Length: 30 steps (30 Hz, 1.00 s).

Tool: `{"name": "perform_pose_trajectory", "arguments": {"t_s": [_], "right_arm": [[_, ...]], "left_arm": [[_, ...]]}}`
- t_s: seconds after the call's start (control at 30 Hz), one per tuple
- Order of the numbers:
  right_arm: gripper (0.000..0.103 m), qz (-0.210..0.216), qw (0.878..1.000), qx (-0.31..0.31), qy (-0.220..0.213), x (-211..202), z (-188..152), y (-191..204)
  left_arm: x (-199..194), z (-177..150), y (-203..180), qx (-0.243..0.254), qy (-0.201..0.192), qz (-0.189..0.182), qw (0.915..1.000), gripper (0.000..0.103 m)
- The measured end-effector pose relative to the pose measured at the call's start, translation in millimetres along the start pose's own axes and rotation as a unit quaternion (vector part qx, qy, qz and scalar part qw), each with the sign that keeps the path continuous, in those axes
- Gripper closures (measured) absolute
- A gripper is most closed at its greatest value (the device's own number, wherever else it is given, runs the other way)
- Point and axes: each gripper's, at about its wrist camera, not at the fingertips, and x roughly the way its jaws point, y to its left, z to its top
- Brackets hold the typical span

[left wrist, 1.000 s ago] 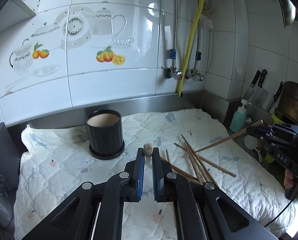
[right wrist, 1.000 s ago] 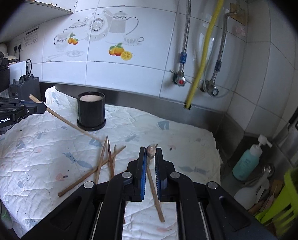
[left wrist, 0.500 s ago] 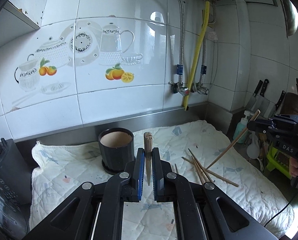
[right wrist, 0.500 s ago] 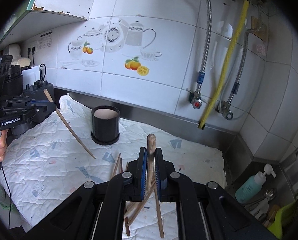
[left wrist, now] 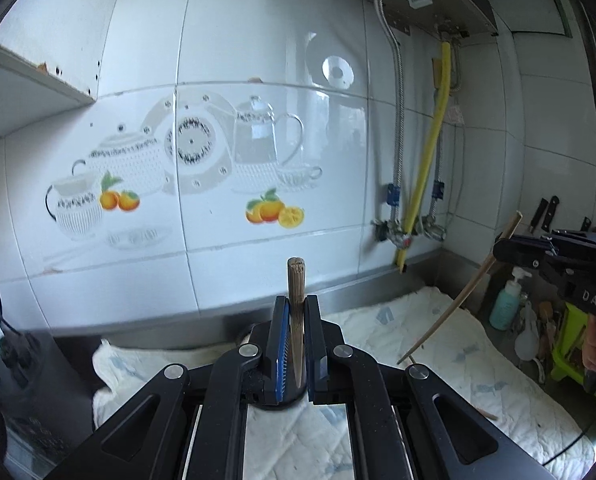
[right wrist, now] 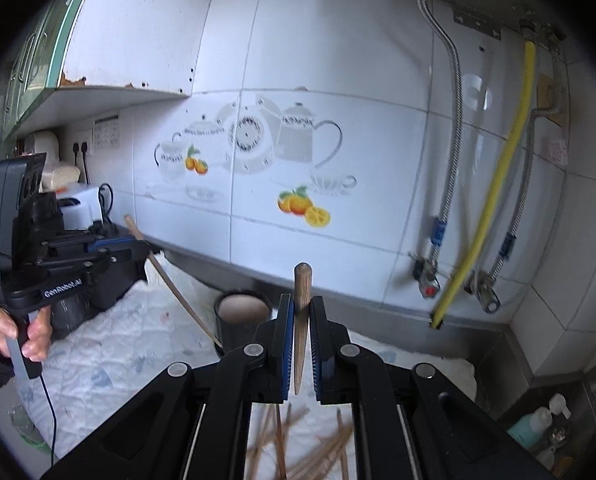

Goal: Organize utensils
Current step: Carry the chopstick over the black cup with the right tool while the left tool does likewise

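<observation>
Overhead, white wall tiles (left wrist: pixel 258 80) printed with teapots and oranges back a bench draped in a quilted cloth (right wrist: pixel 110 344). Loose chopsticks (right wrist: pixel 298 452) lie on it near a black holder (right wrist: pixel 240 312). Each claw, left (left wrist: pixel 297 346) and right (right wrist: pixel 300 346), is raised above the bench and clamped on one upright chopstick; a hand (right wrist: pixel 14 334) grips the left handle.

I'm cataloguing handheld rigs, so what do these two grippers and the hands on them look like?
Both are black linkage frames with silver pivot pins and blue-padded fingers. The left gripper has white "GenRobot.AI" lettering, a grey handle and a thin black cable. The right gripper reads "DAS". The left hand shows a dark sleeve.
</observation>
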Motion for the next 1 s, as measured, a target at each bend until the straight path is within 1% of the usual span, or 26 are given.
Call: {"name": "perform_pose_trajectory", "arguments": {"t_s": [0.13, 0.23, 0.33, 0.5, 0.63, 0.8, 0.9, 1.0], "right_arm": [[0.093, 0.018, 1.000, 0.005, -0.018, 19.6, 15.0, 8.4], [0.093, 0.031, 0.999, 0.012, -0.031, 36.1, 24.5, 15.0], [0.093, 0.039, 0.998, 0.024, -0.038, 52.9, 30.2, 19.5], [0.093, 0.041, 0.997, 0.045, -0.047, 90.9, 34.7, 29.0], [0.093, 0.043, 0.996, 0.055, -0.058, 104.1, 39.9, 32.8], [0.093, 0.038, 0.995, 0.050, -0.071, 113.6, 49.8, 36.3], [0.093, 0.036, 0.996, 0.047, -0.063, 125.8, 49.4, 38.9], [0.093, 0.034, 0.997, 0.046, -0.047, 137.2, 42.0, 40.6]], "left_arm": [[15.1, 23.6, 13.8, -0.003, -0.018, 0.013, 0.9998, 0.096], [25.6, 35.4, 23.7, -0.010, -0.029, 0.019, 0.9993, 0.096], [42.3, 38.1, 34.1, -0.016, -0.022, 0.026, 0.9993, 0.096], [72.7, 21.2, 48.8, -0.032, 0.012, 0.030, 0.9989, 0.096], [91.4, 6.7, 60.8, -0.052, 0.035, 0.026, 0.9977, 0.096], [105.0, -5.1, 65.2, -0.053, 0.053, 0.030, 0.9967, 0.096], [107.5, -9.7, 65.8, -0.055, 0.062, 0.032, 0.9960, 0.096], [110.6, -12.8, 67.4, -0.055, 0.070, 0.038, 0.9953, 0.095]]}}
